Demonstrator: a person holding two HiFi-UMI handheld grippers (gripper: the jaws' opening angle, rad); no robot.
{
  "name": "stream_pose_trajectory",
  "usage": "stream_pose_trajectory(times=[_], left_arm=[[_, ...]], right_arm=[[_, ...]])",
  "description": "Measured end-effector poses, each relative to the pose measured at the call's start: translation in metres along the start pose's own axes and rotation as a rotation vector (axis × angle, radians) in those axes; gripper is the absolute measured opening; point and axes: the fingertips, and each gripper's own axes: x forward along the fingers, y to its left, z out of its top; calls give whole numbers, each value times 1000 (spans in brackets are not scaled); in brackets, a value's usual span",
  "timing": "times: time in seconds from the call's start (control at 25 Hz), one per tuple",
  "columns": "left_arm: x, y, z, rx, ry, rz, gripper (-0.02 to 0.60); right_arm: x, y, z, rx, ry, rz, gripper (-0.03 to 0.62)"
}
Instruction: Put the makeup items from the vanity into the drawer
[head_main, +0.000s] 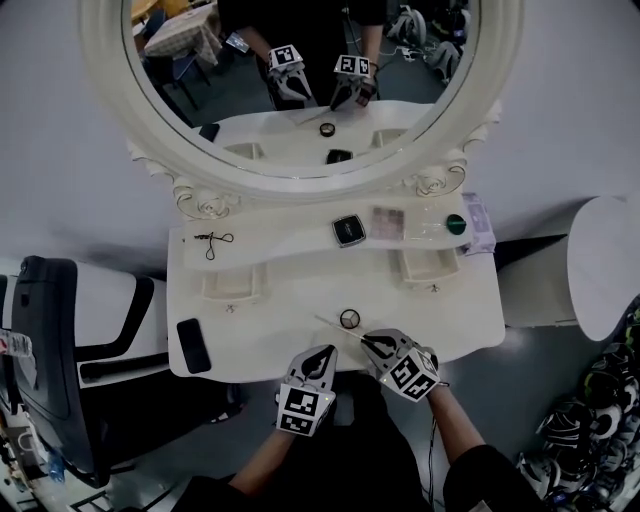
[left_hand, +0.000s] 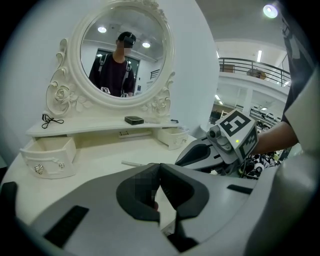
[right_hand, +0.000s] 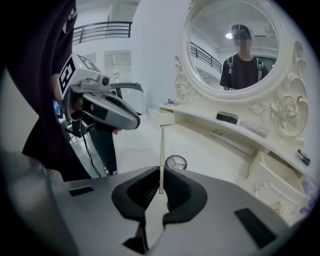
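Note:
My right gripper (head_main: 368, 342) is near the vanity's front edge, shut on a thin white makeup stick (right_hand: 161, 159) that points away from the jaws and is lifted off the top. A small round compact (head_main: 349, 319) lies on the tabletop just beyond the stick (head_main: 335, 325). My left gripper (head_main: 322, 357) is beside it on the left, shut with nothing between its jaws. On the raised shelf rest a black compact (head_main: 348, 230), an eyeshadow palette (head_main: 388, 222) and a green-capped item (head_main: 456, 224). Two small drawers stand open, the left (head_main: 228, 283) and the right (head_main: 430, 265).
A black phone (head_main: 193, 345) lies at the vanity's front left. A thin black cord (head_main: 212, 240) sits on the shelf's left end, and a pale box (head_main: 480, 222) on its right end. The large oval mirror (head_main: 300, 90) rises behind. A dark chair (head_main: 60, 340) stands to the left.

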Motion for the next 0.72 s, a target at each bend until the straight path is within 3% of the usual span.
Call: stream_pose_trajectory(times=[0.28,0.72], left_arm=[[-9,-1,15,-5,-53,15,15],[-20,-15,60,27,-172,-28,14]], right_arm=[[-21,-1,21,54,-73,-57,44],[-70,-4,53,205,-226,-212,44]])
